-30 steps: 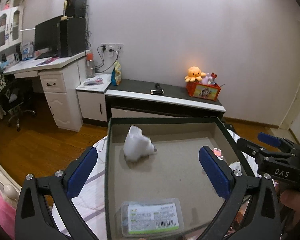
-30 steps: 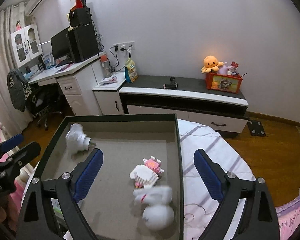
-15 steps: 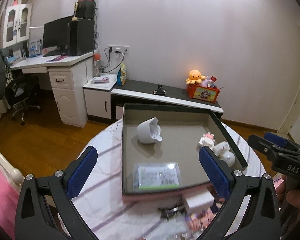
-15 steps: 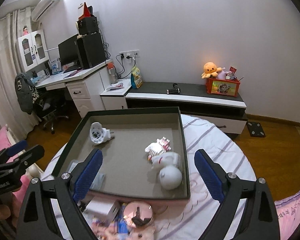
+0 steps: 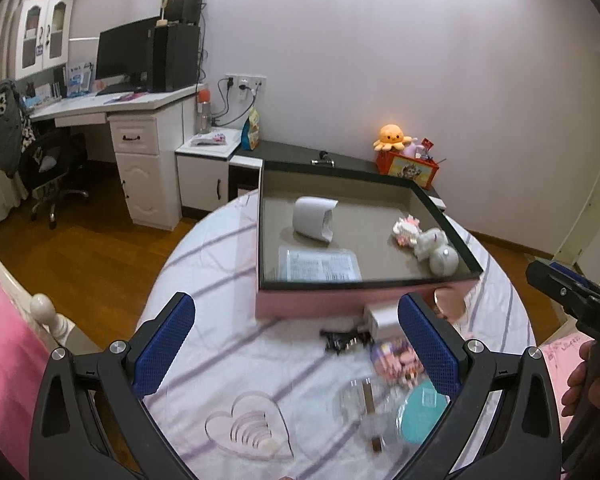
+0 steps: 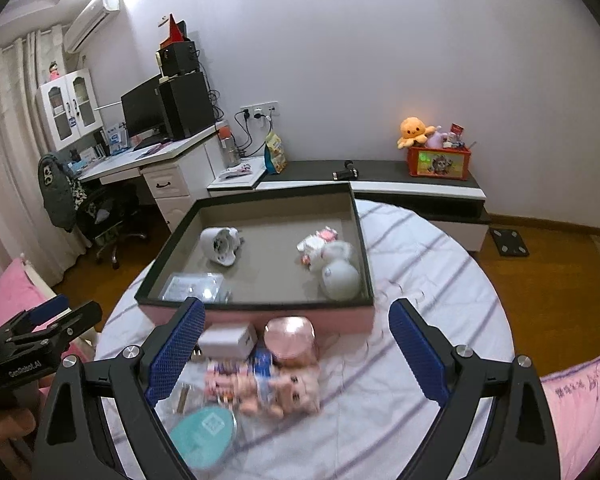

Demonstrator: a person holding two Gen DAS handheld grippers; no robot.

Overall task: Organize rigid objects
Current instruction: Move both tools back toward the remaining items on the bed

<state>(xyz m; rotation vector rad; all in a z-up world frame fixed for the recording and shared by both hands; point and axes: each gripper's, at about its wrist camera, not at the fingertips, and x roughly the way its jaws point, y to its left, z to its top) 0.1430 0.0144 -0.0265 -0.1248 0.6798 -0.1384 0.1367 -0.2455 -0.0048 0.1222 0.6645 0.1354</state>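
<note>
Both tools pulled back from the tray

The tray [image 5: 364,304] now sits farther off in both views, and loose items, among them a white box [image 6: 228,340] and teal disc [image 6: 204,436], have come into sight.

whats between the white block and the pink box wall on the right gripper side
Nothing: in the right wrist view the small white rectangular block sits just before the pink-sided, dark-rimmed box, with only a thin strip of striped white cloth showing.

right gripper [image 5: 572,292]: "DAS" (cut off) | left gripper [image 6: 40,332]: "GenRobot.AI"
</note>
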